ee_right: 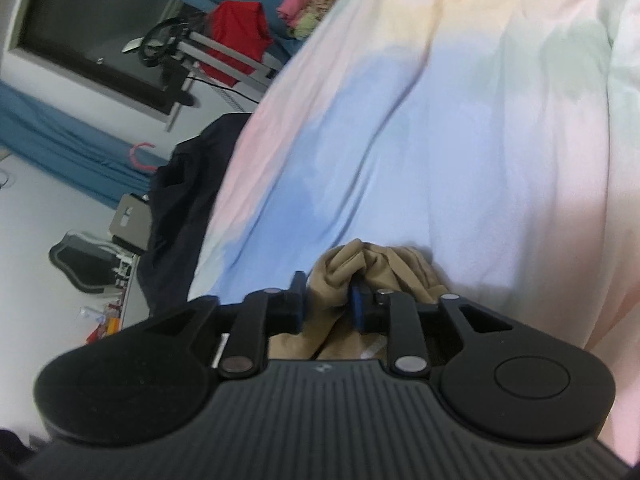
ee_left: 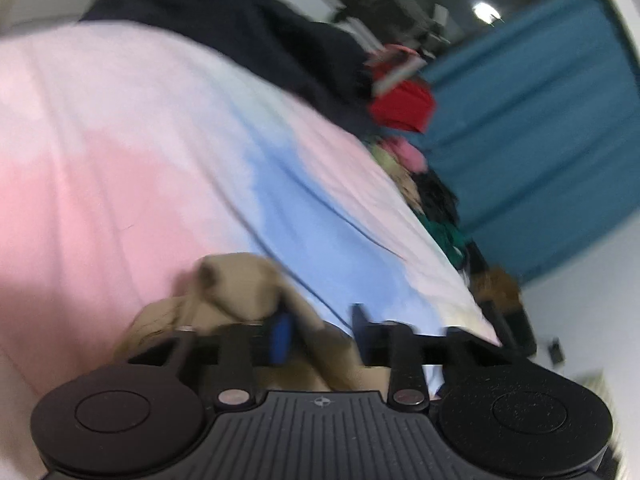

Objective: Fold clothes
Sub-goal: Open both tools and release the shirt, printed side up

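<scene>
We see a tan garment (ee_right: pixel 372 268) bunched on a pastel bedsheet (ee_right: pixel 460 128), low in both views and close against each tool. The right gripper (ee_right: pixel 328 300) has its jaws narrowed on a fold of the cloth. The left gripper (ee_left: pixel 320 332) has cloth lying between its jaws, set fairly wide; we cannot tell whether they grip. Ahead, the sheet lies open and bare up to the bed's edge. A dark garment (ee_left: pixel 224 12) drapes over that edge. Only the left view shows the heaped clothes (ee_left: pixel 404 156) along the far side; only the right shows a chair (ee_right: pixel 86 264) on the floor.
</scene>
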`<state>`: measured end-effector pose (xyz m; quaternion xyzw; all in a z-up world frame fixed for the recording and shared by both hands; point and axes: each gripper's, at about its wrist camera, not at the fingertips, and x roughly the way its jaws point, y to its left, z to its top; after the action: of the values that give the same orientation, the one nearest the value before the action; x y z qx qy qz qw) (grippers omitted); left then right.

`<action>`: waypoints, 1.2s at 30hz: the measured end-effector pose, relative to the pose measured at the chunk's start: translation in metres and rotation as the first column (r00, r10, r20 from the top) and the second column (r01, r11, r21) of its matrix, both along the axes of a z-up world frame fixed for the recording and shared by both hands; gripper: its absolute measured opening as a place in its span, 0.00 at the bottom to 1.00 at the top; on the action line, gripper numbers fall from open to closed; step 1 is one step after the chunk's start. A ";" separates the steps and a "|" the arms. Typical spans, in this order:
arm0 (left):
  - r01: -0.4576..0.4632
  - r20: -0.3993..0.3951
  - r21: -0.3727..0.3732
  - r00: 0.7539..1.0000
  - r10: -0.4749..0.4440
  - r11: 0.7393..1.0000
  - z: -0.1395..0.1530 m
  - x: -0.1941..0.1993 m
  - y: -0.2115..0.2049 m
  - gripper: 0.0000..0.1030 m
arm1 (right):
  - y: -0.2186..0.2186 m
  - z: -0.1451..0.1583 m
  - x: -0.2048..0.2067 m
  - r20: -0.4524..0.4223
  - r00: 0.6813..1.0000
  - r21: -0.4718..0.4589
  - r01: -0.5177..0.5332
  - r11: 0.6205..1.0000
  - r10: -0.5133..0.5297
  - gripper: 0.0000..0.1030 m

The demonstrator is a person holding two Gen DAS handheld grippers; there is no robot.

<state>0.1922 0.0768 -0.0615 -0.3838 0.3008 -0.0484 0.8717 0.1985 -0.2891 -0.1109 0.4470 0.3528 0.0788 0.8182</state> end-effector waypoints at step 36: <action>0.269 -0.103 0.546 0.961 -0.255 0.793 0.008 -0.031 -0.059 0.79 | 0.054 0.017 -0.023 0.087 0.945 -0.529 -0.224 0.819 0.314 0.37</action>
<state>0.1612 0.0183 -0.0535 -0.0694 0.3623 -0.0745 0.9265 0.1753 -0.2349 -0.0937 0.1506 0.3495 0.1352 0.9148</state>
